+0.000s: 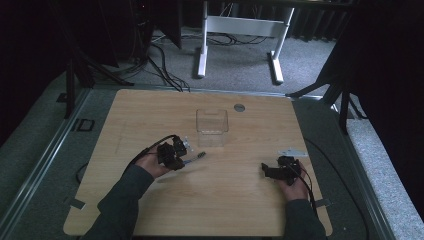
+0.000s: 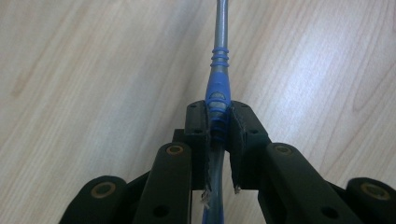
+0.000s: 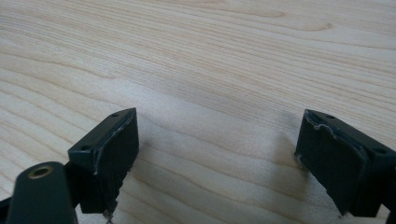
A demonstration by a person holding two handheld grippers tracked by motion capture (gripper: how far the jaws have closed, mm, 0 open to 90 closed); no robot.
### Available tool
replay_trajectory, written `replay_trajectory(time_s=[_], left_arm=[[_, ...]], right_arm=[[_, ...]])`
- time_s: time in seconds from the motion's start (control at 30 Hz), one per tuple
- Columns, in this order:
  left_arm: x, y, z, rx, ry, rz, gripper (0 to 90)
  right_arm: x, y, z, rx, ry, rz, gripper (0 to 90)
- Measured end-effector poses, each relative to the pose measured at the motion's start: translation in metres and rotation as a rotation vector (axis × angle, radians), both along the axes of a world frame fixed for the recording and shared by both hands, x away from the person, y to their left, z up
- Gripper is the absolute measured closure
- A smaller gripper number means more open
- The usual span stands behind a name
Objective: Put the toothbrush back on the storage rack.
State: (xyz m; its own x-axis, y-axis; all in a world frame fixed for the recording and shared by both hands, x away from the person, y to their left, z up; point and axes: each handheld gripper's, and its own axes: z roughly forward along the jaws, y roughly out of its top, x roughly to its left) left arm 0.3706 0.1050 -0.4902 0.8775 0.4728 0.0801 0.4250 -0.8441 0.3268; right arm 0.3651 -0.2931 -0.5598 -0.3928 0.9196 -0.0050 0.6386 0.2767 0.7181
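box (image 1: 212, 121) behind toothbrush (image 1: 194, 158), on table (image 1: 235, 200)

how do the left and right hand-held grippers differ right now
The left hand-held gripper has its jaws shut on a blue-and-grey pen; the right hand-held gripper has its jaws wide apart with nothing between them. In the high view, the left one sits left of centre, nearer the clear plastic box, while the right one sits toward the table's right edge. Both are black and held low over the wooden table.
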Motion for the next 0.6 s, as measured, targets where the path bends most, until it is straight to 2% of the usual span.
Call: replay_trajectory(time_s=[0.23, 0.6], left_arm=[[0.002, 0.001, 0.006, -0.028, -0.039, 0.033, 78.8], [0.003, 0.002, 0.012, -0.076, -0.076, 0.066, 78.8]], right_arm=[[0.0, 0.0, 0.0, 0.0, 0.0, 0.0, 12.7], [0.0, 0.0, 0.0, 0.001, 0.001, -0.001, 12.7]])
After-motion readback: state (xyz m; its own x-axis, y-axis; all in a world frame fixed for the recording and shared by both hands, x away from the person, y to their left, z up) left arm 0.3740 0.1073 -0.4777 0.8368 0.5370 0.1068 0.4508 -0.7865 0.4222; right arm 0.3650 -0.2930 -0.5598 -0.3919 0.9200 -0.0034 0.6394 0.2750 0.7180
